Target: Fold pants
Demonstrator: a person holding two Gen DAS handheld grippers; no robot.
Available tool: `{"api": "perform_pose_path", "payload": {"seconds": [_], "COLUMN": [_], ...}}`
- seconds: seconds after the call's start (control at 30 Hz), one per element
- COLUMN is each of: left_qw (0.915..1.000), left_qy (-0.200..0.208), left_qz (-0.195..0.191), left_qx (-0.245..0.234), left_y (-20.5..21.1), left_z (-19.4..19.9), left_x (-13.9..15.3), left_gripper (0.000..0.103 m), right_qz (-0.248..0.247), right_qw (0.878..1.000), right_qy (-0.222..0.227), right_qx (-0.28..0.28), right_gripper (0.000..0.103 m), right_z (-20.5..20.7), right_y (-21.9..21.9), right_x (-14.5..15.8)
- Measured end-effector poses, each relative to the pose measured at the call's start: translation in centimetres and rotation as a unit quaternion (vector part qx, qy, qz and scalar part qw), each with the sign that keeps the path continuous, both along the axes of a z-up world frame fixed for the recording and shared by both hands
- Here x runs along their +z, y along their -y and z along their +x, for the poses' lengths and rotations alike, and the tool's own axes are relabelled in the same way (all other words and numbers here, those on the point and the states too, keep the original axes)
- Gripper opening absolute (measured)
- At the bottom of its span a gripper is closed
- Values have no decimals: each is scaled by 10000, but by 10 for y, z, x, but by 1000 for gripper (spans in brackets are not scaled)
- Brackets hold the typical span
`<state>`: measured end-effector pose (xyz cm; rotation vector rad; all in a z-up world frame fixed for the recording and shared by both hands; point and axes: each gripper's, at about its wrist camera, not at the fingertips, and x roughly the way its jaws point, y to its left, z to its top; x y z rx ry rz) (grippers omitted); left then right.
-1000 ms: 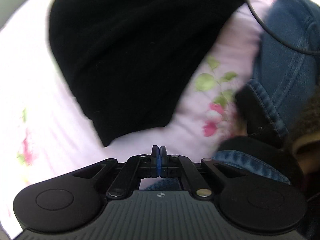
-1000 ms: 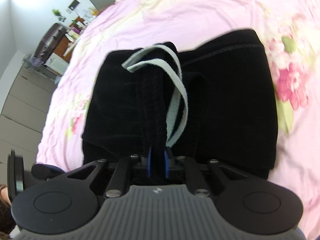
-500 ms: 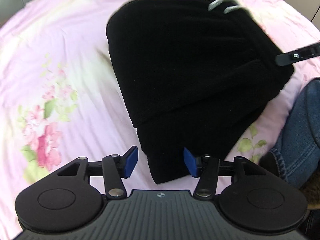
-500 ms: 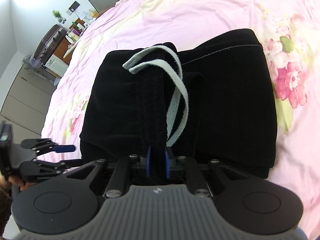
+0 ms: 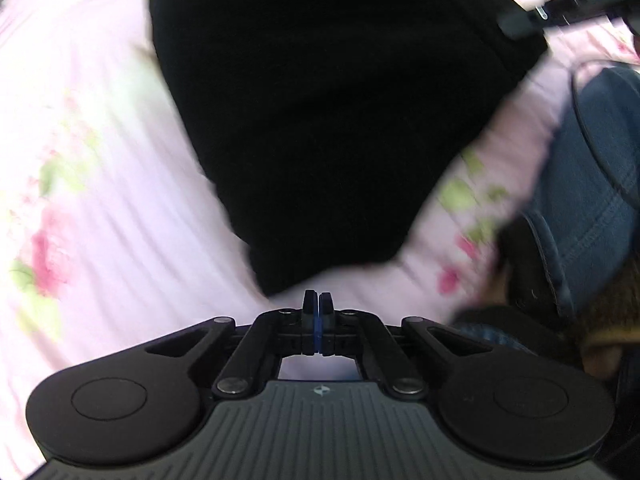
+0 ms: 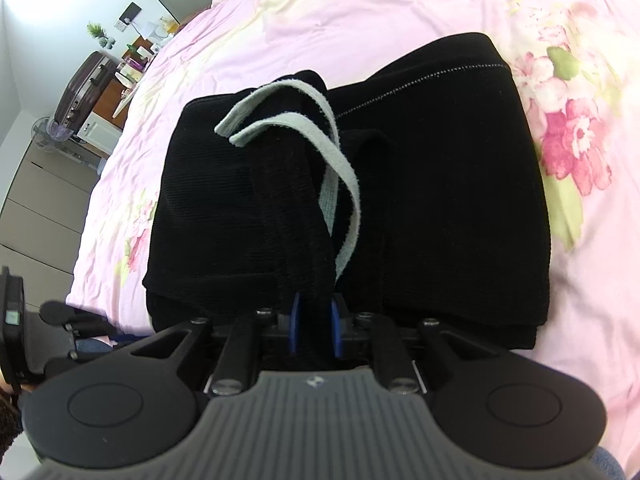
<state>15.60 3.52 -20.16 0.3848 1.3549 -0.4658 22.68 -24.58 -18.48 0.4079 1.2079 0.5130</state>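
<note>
On the bed (image 6: 400, 8), spread with a pink flowered sheet, the black pants (image 6: 432, 184) lie folded into a thick block, their pale drawstring (image 6: 340, 184) trailing over the top. The right hand-held gripper (image 6: 314, 330) sits at the near edge of the block, its blue fingers clamped on a bunched ridge of black cloth that runs straight away from it, so the pants stretch forward along its line of sight. The left hand-held gripper (image 5: 319, 312) hangs low over the sheet just short of a near corner of the pants (image 5: 328, 120), its fingers pressed together with nothing between them; the cloth lies ahead of it and slightly up in its view, apart from the tips. The right one is therefore the one in contact, and any next fold probably turns on it lifting or dragging that ridge. The left would have to spread its fingers and reach forward to take the corner. The person's jeans (image 5: 600, 184) show at the right of the left view, which is blurred.
</note>
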Motion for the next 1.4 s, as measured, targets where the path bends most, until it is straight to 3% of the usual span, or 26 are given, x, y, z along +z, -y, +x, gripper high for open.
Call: {"api": "perform_pose_path", "payload": {"seconds": [0.07, 0.2, 0.27, 0.3, 0.33, 0.37, 0.5, 0.53, 0.6, 0.73, 0.8, 0.9, 1.0, 1.1, 1.17, 1.3, 1.4], "left_qw": [9999, 9920, 9833, 9802, 9783, 9777, 9767, 9759, 9726, 9838, 9871, 9890, 9904, 9930, 9940, 9905, 9868], "left_qy": [105, 707, 1101, 1166, 1151, 1091, 668, 555, 421, 573, 649, 467, 301, -231, -178, -10, 280], "left_qz": [-25, -654, -806, -865, -917, -975, -1121, -1185, -1312, -784, -566, -507, -474, -341, -273, -704, -949], "left_qx": [89, 813, 1204, 1349, 1455, 1509, 1701, 1746, 1871, 1509, 1350, 1307, 1261, 1104, 1044, 1182, 1283], "left_y": [0, -28, -43, -48, -50, -52, -49, -49, -52, -33, -24, -22, -24, -16, -12, -22, -31], "left_z": [-1, -2, 0, 3, 7, 12, 33, 36, 40, 31, 24, 17, 11, 6, 5, 5, 9], "left_x": [4, 31, 45, 48, 48, 47, 25, 21, 15, 20, 20, 14, 12, -5, -5, 15, 36], "left_gripper": [0, 1, 19, 40, 54, 56, 56, 44, 34, 18, 15, 2, 0, 0, 0, 0, 1], "right_qz": [-5, 21, -1, -43, -81, -105, -90, -91, -89, -116, -130, -134, -130, -130, -161, -95, -176], "right_qw": [10000, 10000, 10000, 10000, 9999, 9999, 9999, 9999, 9999, 9999, 9999, 9999, 9998, 9997, 9997, 9998, 9996], "right_qy": [3, -24, 15, 48, 71, 76, 45, 47, 42, 12, -6, -22, -68, -125, -137, -109, -34], "right_qx": [-10, -58, -18, 31, 69, 87, 75, 76, 69, 67, 71, 80, 97, 136, 152, 133, 205], "right_gripper": [11, 11, 11, 11, 12, 12, 12, 12, 12, 12, 12, 12, 12, 12, 12, 14, 25], "right_z": [-2, -4, -4, -4, -3, 0, 0, -1, -2, 0, 1, 0, -2, -4, -6, -9, -10], "right_y": [2, 4, 3, 1, 0, -1, -1, -1, -2, -2, -2, -2, -2, 0, 1, 4, 6], "right_x": [1, 1, 3, 4, 6, 6, 6, 6, 6, 5, 4, 5, 3, 1, 0, 3, 15]}}
